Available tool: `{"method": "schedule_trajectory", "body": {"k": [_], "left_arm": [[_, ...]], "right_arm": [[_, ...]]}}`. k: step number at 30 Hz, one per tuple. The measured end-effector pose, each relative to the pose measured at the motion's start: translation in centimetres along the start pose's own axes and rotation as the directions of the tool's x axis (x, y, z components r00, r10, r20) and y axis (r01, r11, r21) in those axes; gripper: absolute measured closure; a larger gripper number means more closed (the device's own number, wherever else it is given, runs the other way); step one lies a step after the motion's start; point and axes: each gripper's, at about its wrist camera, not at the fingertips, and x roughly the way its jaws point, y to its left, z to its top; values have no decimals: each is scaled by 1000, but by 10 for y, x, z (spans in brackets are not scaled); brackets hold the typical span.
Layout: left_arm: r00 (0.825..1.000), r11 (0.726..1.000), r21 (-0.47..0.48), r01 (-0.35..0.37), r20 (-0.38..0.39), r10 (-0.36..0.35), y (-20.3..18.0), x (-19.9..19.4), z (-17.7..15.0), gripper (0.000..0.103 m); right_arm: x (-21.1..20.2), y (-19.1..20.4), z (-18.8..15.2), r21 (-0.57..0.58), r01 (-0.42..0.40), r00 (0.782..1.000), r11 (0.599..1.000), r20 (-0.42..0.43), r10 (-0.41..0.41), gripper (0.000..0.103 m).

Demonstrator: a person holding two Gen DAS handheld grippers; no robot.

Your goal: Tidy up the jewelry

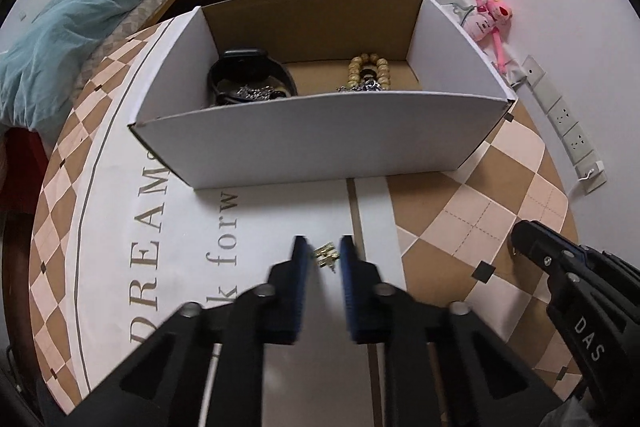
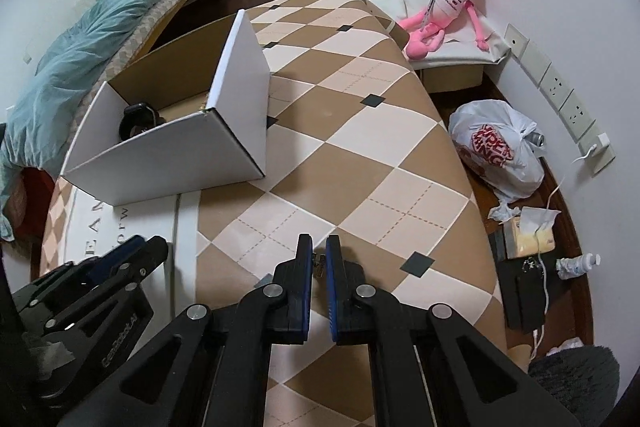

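Observation:
A white cardboard box (image 1: 320, 139) stands on the table and holds a black watch (image 1: 248, 75), a wooden bead bracelet (image 1: 370, 67) and silver chains (image 1: 256, 93). My left gripper (image 1: 324, 255) is open, its blue pads on either side of a small gold piece of jewelry (image 1: 326, 254) lying on the tablecloth in front of the box. My right gripper (image 2: 319, 259) is shut on a small metal jewelry piece (image 2: 319, 264) pinched between its pads, to the right of the box (image 2: 168, 155). The watch also shows in the right wrist view (image 2: 138, 121).
The round table has a checkered brown and cream cloth (image 2: 360, 155). A pink plush toy (image 2: 444, 15), a white plastic bag (image 2: 496, 147), a tissue pack (image 2: 528, 237) and wall sockets (image 2: 560, 95) lie to the right. A bed with a teal blanket (image 1: 80, 27) is at the left.

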Motion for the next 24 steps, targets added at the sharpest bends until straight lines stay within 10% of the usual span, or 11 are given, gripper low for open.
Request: {"method": "schedule_trajectory", "body": {"k": [12, 24], "left_arm": [[992, 992, -53, 110, 59, -107, 25, -45, 12, 92], [978, 978, -42, 203, 65, -200, 54, -65, 114, 92]], "right_arm": [[-52, -11, 15, 106, -179, 983, 978, 62, 173, 96], [-45, 37, 104, 39, -330, 944, 943, 3, 330, 96]]}}
